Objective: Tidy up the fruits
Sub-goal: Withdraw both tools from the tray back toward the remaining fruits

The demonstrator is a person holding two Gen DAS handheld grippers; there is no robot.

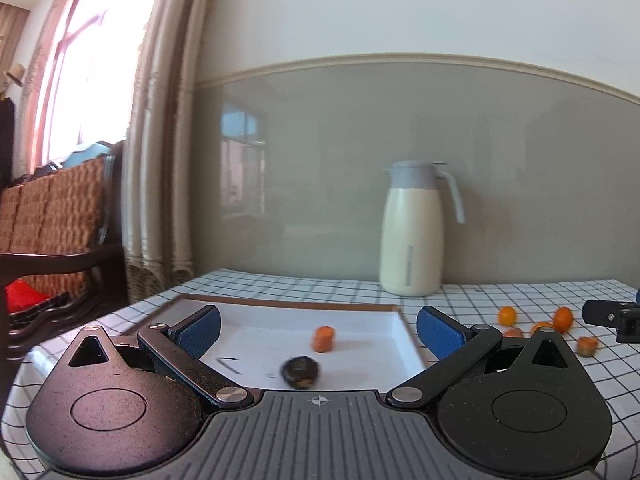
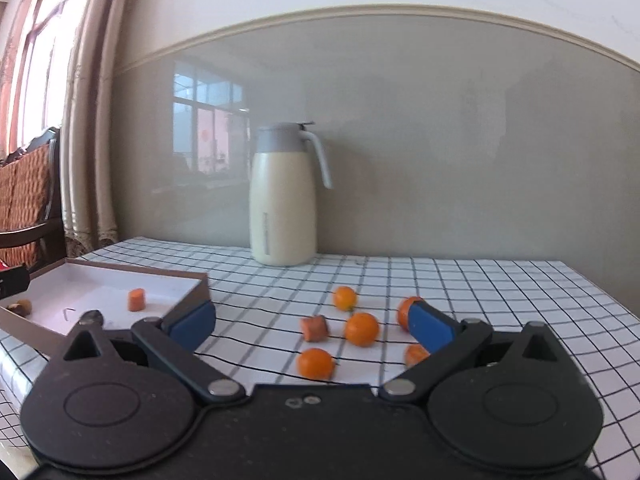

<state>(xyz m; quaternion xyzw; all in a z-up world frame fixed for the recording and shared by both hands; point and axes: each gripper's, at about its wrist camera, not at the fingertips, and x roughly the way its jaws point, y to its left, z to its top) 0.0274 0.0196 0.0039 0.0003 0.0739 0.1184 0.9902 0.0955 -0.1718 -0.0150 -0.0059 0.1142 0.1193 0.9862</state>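
A white tray with a brown rim (image 1: 280, 305) (image 2: 196, 295) lies on the checked cloth. In it are an orange chunk (image 1: 323, 339) (image 2: 136, 299) and a dark round fruit (image 1: 301, 372) (image 2: 92, 316), blurred in the left wrist view. My left gripper (image 1: 319, 322) hangs open over the tray, nothing between its blue pads. Several small orange fruits (image 2: 362, 329) (image 1: 507, 315) and a reddish cut piece (image 2: 315, 328) lie loose on the cloth right of the tray. My right gripper (image 2: 312, 322) is open just above and around them; its right pad (image 2: 430, 326) partly hides one fruit (image 2: 407, 310).
A cream jug with a grey lid (image 1: 414, 236) (image 2: 282, 208) stands at the back by the wall. A small brownish item (image 2: 22, 306) sits in the tray's left end. A wooden chair (image 1: 60, 216) and curtain (image 1: 160, 160) are left of the table.
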